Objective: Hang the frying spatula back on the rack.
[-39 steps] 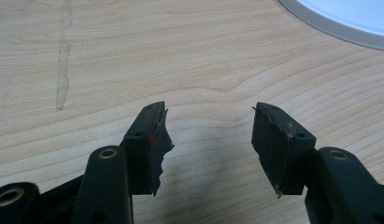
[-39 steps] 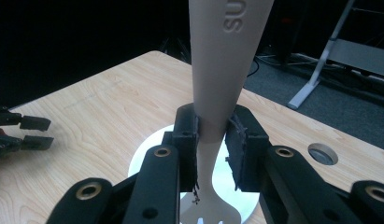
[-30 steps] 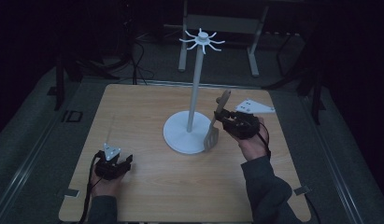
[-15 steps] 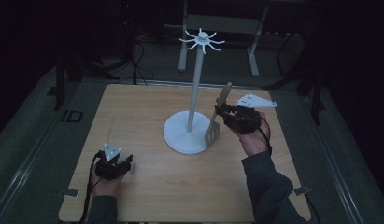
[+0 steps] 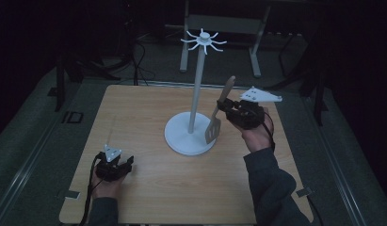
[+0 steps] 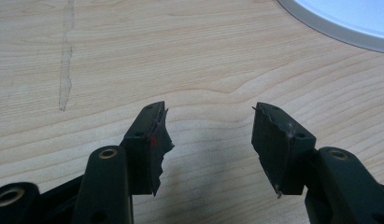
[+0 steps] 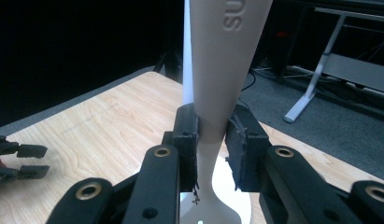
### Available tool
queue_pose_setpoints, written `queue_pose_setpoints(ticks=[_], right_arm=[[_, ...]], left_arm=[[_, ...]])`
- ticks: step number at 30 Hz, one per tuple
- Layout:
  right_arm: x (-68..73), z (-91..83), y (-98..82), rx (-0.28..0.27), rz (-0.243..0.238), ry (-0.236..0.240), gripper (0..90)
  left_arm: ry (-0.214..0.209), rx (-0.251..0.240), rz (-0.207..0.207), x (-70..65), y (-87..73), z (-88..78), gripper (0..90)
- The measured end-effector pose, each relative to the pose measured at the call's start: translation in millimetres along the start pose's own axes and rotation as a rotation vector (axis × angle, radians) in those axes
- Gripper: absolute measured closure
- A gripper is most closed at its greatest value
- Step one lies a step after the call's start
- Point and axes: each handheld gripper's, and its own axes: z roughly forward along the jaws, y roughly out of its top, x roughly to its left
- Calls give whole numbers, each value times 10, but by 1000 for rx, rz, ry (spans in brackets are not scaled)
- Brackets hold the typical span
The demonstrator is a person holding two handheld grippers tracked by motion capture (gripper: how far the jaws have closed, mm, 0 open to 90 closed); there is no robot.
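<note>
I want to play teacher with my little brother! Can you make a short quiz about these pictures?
1. True or false: the left hand-held gripper is holding something.
2. What is the right hand-held gripper clamped on? A) a cup B) a spatula C) a rope
3. Fill in: the white stand has a round ____ resting on the wooden table.

Key:
1. False. In the left gripper view its jaws stand apart with only bare table between them.
2. B. The jaws pinch the spatula's handle, with the slotted blade hanging down beside the pole.
3. Base.
</note>
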Motion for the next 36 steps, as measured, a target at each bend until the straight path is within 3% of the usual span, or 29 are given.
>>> queue_pose_setpoints(ticks=[36], right_arm=[[-58, 115, 295, -8, -1, -17, 745]], left_arm=[[7, 8, -5, 17, -3, 7, 454]])
